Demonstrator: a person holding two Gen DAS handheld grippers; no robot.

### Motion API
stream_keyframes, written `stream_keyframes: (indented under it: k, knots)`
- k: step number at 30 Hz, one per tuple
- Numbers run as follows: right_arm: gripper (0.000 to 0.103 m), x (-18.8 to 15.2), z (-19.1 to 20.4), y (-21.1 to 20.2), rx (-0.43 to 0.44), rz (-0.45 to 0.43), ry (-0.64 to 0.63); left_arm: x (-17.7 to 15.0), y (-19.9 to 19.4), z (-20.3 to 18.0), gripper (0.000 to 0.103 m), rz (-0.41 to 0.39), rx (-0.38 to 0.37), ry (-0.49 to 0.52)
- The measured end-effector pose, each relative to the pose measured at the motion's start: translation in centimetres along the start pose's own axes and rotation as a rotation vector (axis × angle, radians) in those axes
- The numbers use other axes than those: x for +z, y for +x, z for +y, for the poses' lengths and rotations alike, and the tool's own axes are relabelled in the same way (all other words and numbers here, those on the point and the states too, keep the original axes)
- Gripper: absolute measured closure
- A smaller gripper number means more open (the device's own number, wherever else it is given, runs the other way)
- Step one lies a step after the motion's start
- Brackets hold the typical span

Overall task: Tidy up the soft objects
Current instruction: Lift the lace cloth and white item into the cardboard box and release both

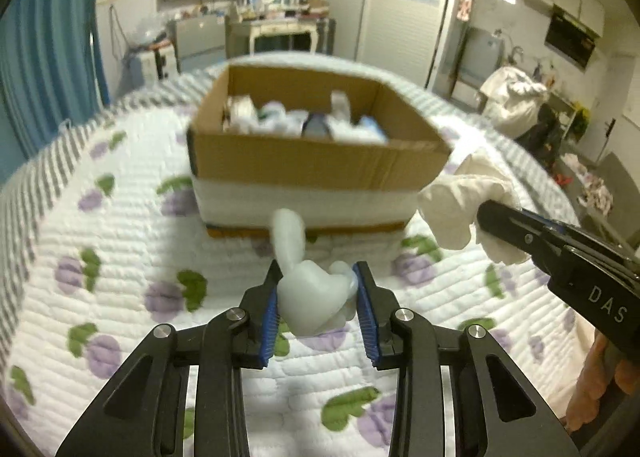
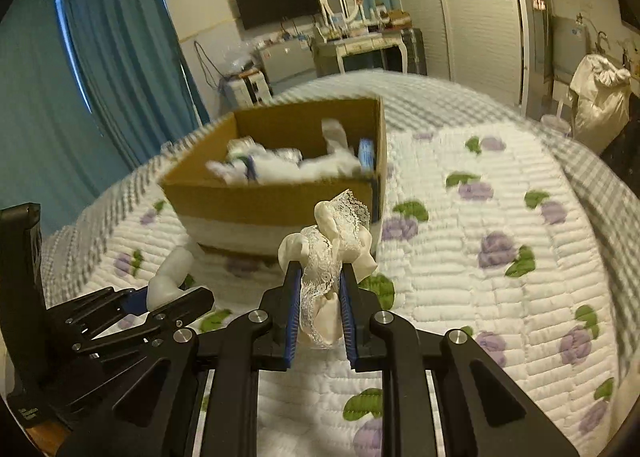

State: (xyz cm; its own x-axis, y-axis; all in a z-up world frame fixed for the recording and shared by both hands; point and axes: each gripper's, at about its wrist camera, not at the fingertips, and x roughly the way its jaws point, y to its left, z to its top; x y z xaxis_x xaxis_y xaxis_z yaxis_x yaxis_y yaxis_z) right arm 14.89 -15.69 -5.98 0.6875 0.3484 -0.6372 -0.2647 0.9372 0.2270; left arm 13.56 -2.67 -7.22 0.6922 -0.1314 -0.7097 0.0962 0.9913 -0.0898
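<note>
Here the left gripper [image 1: 318,289] clamps a pale bluish-white sock [image 1: 310,301] between its blue pads, one end of the sock sticking up in front of the box. The right gripper [image 2: 320,289] pinches a cream lace-trimmed sock [image 2: 334,253], bunched above its fingertips. Both hang over the quilted bedspread [image 2: 480,297] printed with purple flowers. Just beyond stands the open cardboard box [image 1: 316,165], already holding a jumble of white and blue soft items [image 2: 288,167]. Farther back are teal curtains [image 2: 120,57] and a wall-mounted television [image 2: 276,1].
</note>
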Motion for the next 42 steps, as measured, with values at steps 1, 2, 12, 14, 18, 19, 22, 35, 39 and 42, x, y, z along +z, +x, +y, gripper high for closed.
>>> stream_keyframes:
  k: [1, 2, 12, 14, 18, 19, 22, 35, 39, 42]
  knots:
    - [0.085, 0.3, 0.2, -0.7, 0.003, -0.013, -0.004, 0.5, -0.6, -0.3, 0.070, -0.009, 0.007, 0.009]
    - [0.085, 0.6, 0.5, -1.7, 0.006, -0.030, -0.011, 0.9, -1.3, -0.6, 0.070, -0.020, 0.018, 0.022]
    - [0.085, 7.1, 3.4, -9.3, 0.049, -0.194, -0.080, 6.8, -7.2, -0.8, 0.070, -0.170, 0.040, 0.069]
    - [0.085, 8.7, 4.0, -9.9, 0.055, -0.218, -0.107, 8.0, -7.5, -0.5, 0.070, -0.189, 0.039, 0.066]
    - [0.085, 12.1, 4.9, -9.7, 0.057, -0.250, -0.162, 10.7, -7.1, -0.1, 0.070, -0.226, 0.060, 0.077]
    - [0.085, 12.9, 5.1, -9.4, 0.056, -0.250, -0.176, 11.5, -6.7, 0.1, 0.070, -0.232, 0.067, 0.080]
    - [0.085, 14.8, 5.3, -8.0, 0.084, -0.248, -0.188, 13.2, -4.9, 0.3, 0.069, -0.246, 0.100, 0.102]
    - [0.085, 18.6, 3.5, 3.7, 0.069, -0.187, -0.182, 17.1, 6.0, 2.9, 0.069, -0.160, 0.187, 0.139]
    - [0.085, 18.2, 2.2, 8.5, 0.066, -0.124, -0.164, 16.5, 9.0, 3.7, 0.069, -0.119, 0.189, 0.133]
    - [0.085, 17.8, 1.1, 11.8, 0.080, -0.070, -0.135, 15.7, 10.9, 4.1, 0.069, -0.083, 0.198, 0.133]
